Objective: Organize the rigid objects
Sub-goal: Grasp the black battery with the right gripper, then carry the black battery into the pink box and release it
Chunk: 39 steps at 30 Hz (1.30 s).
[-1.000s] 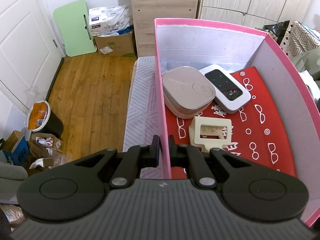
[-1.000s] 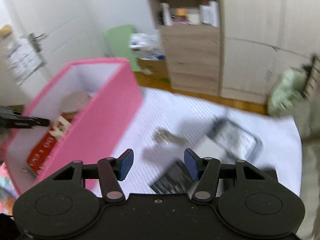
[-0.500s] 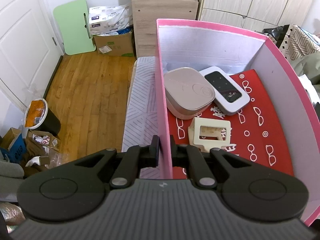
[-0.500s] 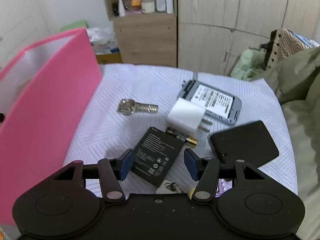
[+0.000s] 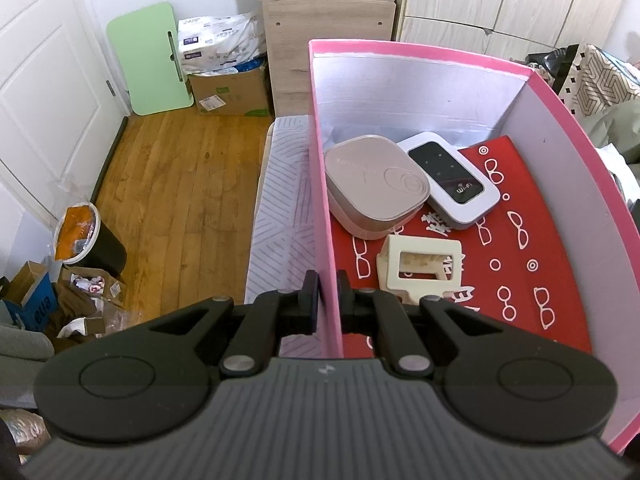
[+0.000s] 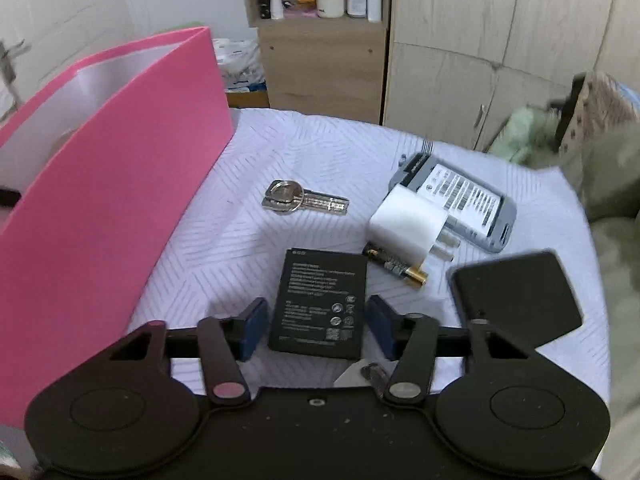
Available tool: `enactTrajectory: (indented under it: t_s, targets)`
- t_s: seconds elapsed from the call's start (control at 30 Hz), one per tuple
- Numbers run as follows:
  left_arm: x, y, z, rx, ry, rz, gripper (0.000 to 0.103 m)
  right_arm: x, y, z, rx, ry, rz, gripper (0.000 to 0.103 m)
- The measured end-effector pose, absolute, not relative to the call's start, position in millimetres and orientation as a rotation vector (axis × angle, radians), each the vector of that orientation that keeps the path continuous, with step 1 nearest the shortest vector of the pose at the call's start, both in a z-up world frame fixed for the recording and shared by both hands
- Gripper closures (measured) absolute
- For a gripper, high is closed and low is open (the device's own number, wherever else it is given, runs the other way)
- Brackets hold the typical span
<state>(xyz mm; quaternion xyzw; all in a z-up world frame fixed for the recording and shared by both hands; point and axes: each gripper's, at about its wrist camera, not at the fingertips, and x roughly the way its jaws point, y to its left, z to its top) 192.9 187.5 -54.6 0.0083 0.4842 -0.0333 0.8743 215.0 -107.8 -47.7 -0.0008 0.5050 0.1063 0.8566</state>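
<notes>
Here the left tool is clenched on the near side wall of the pink box, one finger outside and one inside, apparently to steady the light box on the bed while things go in. Inside, on a red lining printed with spectacles, lie a rose-gold case, a white Wi-Fi router touching it, and a cream plastic frame just in front; they sit towards the held wall, leaving the other half free.

The right tool is released, its blue-padded fingers spread to either side of a flat black phone battery lying on the white bedcover, likely the next thing to be picked up. Beyond it lie an AA battery, a white charger plug resting partly on a grey phone turned back-up, a bunch of keys, and a black cover to the right. The box stands just to the left, within easy reach.
</notes>
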Motion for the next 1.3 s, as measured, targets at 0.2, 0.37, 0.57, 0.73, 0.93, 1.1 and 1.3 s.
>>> enactTrajectory:
  t_s: [0.2, 0.37, 0.57, 0.73, 0.93, 1.1, 1.3]
  targets:
    - [193.3, 186.1, -54.7, 0.013, 1.012, -0.069, 0.097, 221.6, -110.8, -48.1, 0.073, 1.023, 0.189, 0.048]
    - [194.1, 184.5, -54.1, 0.009, 1.01, -0.071, 0.097, 220.9, -117.1, -46.6, 0.152, 1.017, 0.208, 0.049]
    - [194.0, 184.8, -54.1, 0.001, 1.006, -0.072, 0.097, 216.1, -117.7, -34.1, 0.177, 0.989, 0.247, 0.049]
    - [192.9, 185.2, -53.7, 0.017, 1.002, -0.075, 0.096, 213.6, -126.4, -18.6, 0.262, 0.961, 0.303, 0.049]
    - [191.6, 184.1, -53.1, 0.031, 0.996, -0.075, 0.096, 209.8, -122.9, 7.7, 0.296, 0.909, 0.42, 0.049]
    - [191.6, 184.9, -52.9, 0.028, 0.994, -0.076, 0.097, 210.0, -89.1, 48.9, 0.089, 0.831, 0.558, 0.048]
    - [190.3, 182.7, -53.1, 0.049, 0.988, -0.073, 0.096, 219.1, -34.6, 75.3, -0.192, 0.78, 0.75, 0.048]
